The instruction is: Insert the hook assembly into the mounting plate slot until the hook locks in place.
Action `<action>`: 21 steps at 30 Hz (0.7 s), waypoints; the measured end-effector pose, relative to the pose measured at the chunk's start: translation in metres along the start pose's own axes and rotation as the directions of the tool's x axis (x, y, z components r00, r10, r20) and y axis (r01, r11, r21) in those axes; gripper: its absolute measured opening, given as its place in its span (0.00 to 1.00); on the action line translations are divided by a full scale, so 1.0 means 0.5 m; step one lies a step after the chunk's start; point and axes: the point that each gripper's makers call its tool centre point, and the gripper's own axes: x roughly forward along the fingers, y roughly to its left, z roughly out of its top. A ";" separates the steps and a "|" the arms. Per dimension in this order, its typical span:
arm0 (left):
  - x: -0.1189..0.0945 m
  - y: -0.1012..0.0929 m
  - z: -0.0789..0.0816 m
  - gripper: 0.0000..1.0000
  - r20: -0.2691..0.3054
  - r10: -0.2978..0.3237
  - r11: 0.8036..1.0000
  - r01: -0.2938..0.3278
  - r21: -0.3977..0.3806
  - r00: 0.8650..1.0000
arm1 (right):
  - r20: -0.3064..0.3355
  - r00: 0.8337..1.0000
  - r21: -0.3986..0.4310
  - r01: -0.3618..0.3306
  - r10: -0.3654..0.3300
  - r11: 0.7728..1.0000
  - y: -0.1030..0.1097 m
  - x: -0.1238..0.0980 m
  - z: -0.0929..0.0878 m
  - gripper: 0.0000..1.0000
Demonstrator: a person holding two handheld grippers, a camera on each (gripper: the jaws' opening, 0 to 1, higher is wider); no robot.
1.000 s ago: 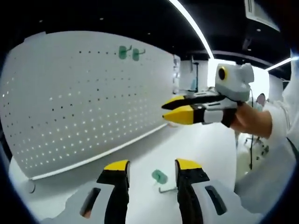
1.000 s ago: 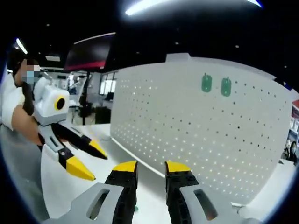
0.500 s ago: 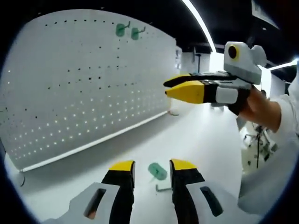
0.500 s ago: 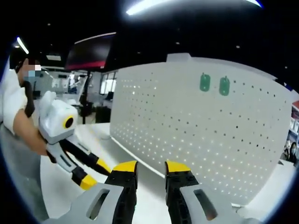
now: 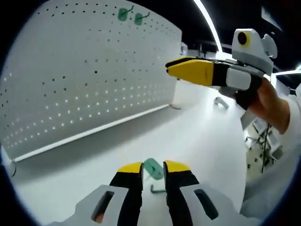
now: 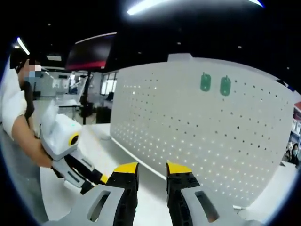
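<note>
In the left gripper view, the left gripper [image 5: 153, 170] is seen spread narrowly around a green hook [image 5: 153, 168] lying on the white table [image 5: 207, 136], below the pegboard [image 5: 89, 70].

In the right gripper view, the right gripper [image 6: 151, 172] is held slightly parted, pinching nothing, before two hooks [image 6: 215, 84] hung on the pegboard.

I count two green hooks [image 6: 205, 82] [image 6: 225, 85] already hung side by side high on one white pegboard [image 6: 188, 136]. One more green hook [image 5: 153, 168] lies on the one white table [image 5: 207, 141], just past my left jaws. Two grippers: my left [image 5: 153, 170] and my right [image 6: 152, 168].
</note>
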 end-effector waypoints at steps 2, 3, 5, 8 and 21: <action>0.002 0.001 -0.002 0.14 -0.003 0.006 1.000 -0.006 -0.005 1.000 | -0.004 1.000 -0.001 -0.001 0.001 1.000 0.001 -0.001 -0.003 0.21; 0.005 0.002 -0.004 0.14 -0.004 0.011 1.000 -0.011 -0.008 1.000 | -0.006 1.000 -0.001 -0.002 0.002 1.000 0.002 -0.001 -0.004 0.21; 0.008 0.005 -0.005 0.12 -0.008 0.021 1.000 -0.021 -0.008 1.000 | -0.007 1.000 -0.001 -0.003 0.003 1.000 0.003 -0.001 -0.005 0.21; 0.012 0.007 -0.007 0.11 -0.011 0.023 1.000 -0.023 -0.012 1.000 | -0.007 1.000 0.000 -0.002 0.002 1.000 0.001 0.000 -0.005 0.21; 0.023 0.012 -0.017 0.08 -0.028 0.023 1.000 -0.023 -0.021 0.999 | -0.012 1.000 0.001 -0.003 0.003 1.000 0.002 0.004 -0.008 0.21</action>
